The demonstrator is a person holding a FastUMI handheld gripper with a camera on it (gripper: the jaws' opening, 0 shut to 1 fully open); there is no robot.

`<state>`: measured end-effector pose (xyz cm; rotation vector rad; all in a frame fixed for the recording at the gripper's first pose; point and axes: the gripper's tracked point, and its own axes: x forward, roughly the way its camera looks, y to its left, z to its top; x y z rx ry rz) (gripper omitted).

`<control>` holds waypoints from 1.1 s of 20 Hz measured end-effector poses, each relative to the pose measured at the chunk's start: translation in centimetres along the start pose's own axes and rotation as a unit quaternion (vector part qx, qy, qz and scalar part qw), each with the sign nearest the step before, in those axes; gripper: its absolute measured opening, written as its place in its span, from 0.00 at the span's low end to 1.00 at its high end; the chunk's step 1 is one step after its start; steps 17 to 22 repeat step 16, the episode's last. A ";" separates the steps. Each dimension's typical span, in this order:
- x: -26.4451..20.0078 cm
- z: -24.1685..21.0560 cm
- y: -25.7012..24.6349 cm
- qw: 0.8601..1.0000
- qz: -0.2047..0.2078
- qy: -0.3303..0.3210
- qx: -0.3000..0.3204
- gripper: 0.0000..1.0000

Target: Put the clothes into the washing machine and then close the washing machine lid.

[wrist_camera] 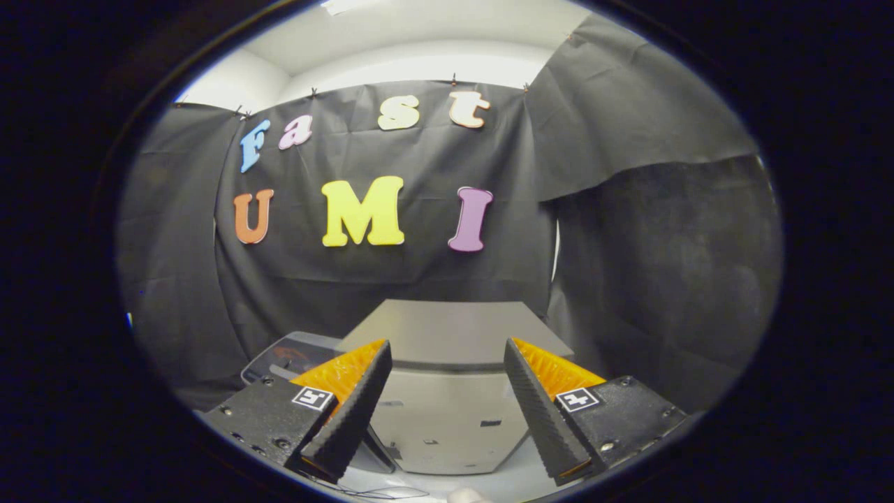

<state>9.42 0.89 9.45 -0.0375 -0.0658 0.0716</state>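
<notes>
We hold the gripper (447,412) with its fingers spread wide and nothing between them, and just ahead sits the washing machine (454,391) with its lid (454,332) lying flat and shut. We see no clothes outside, so this fits either a load already inside or one yet to fetch; we cannot tell which.

Gripper (447,391) hangs with fingers spread, nothing between; washer (454,391) at twelve o'clock, lid (454,332) down.
</notes>
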 end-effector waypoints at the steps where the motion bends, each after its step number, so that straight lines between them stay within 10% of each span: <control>1: -0.4 -1.5 -0.5 1.000 0.000 0.006 -0.002 1.00; 22: -3.9 -9.1 -1.5 0.999 -0.026 0.046 0.000 1.00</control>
